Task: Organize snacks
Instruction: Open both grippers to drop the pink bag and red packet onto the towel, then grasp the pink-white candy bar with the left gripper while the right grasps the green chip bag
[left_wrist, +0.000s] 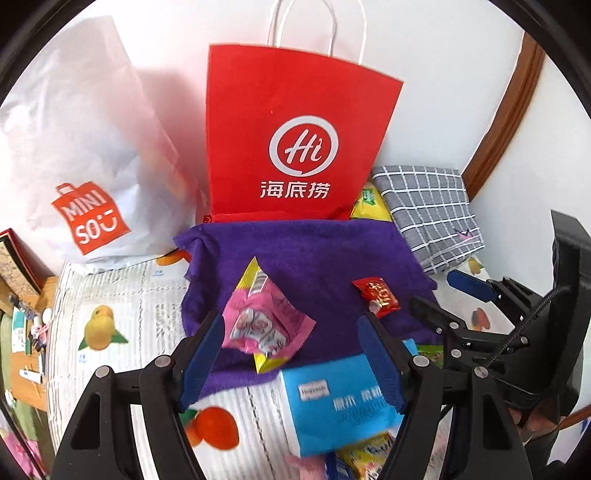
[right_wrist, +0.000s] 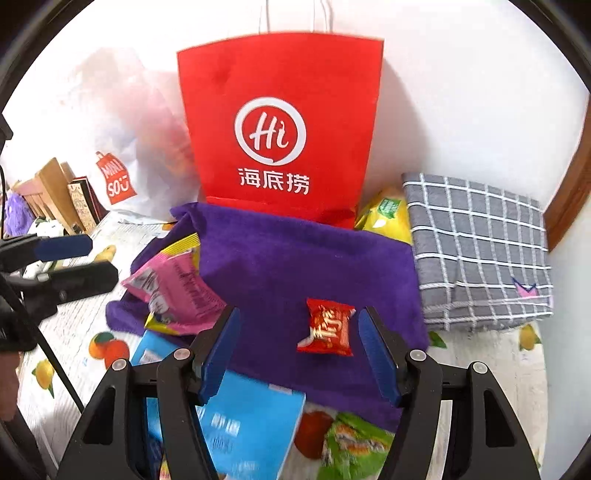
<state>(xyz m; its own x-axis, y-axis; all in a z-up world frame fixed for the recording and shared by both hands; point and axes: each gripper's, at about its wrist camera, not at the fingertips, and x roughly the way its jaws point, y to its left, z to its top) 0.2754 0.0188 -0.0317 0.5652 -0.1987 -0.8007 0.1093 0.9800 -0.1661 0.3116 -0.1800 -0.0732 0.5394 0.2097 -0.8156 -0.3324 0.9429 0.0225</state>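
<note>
A pink snack packet (left_wrist: 264, 325) lies on a purple towel (left_wrist: 314, 254), between the open jaws of my left gripper (left_wrist: 291, 321). It also shows in the right wrist view (right_wrist: 177, 291). A small red snack packet (right_wrist: 327, 328) lies on the towel (right_wrist: 295, 258) between the open jaws of my right gripper (right_wrist: 299, 325); it shows in the left wrist view too (left_wrist: 376, 295). A blue packet (left_wrist: 340, 398) lies at the towel's near edge, also in the right wrist view (right_wrist: 243, 428). A red paper bag (left_wrist: 295, 136) stands upright behind the towel.
A white MINISO bag (left_wrist: 85, 155) stands left of the red bag (right_wrist: 280, 125). A grey checked folded cloth (right_wrist: 476, 251) lies at the right. A yellow packet (right_wrist: 388, 214) sits behind the towel. Green (right_wrist: 354, 446) and yellow (left_wrist: 365, 454) packets lie near the front.
</note>
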